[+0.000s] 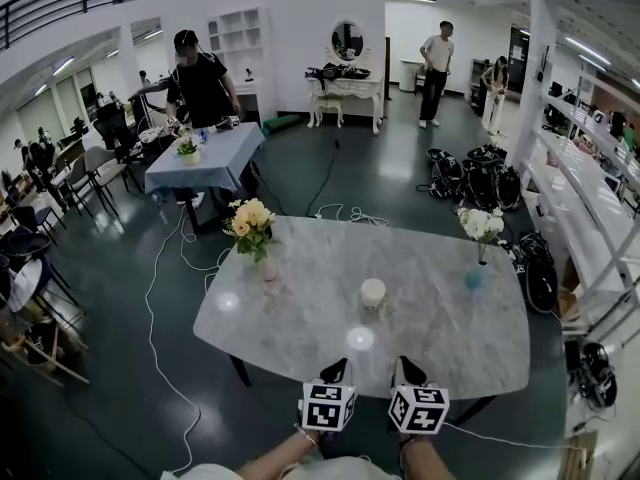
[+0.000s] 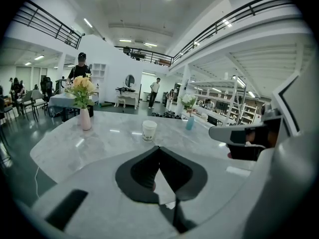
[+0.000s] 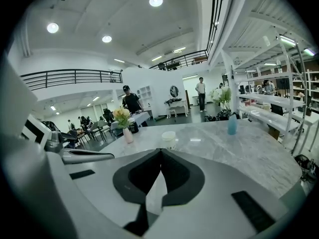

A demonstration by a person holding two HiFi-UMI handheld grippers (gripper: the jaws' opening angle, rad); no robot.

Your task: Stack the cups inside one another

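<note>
Holding left gripper and right gripper side by side at bottom centre, jaws of each pressed together on nothing, seemingly resting back from finished work. Leaving the white paper cup upright at mid-frame, well apart from both, probably already nested as one stack. Looking over a hall with glossy dark floor, then a grey marble table, then a yellow-flower vase left and blue vase right.

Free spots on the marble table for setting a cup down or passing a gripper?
Mostly bare table. Free: the strip between the cup and the left gripper and right gripper at the near edge; the right half this side of the blue vase; the left corner this side of the pink vase. Only the far edge by the vases is tight.
</note>
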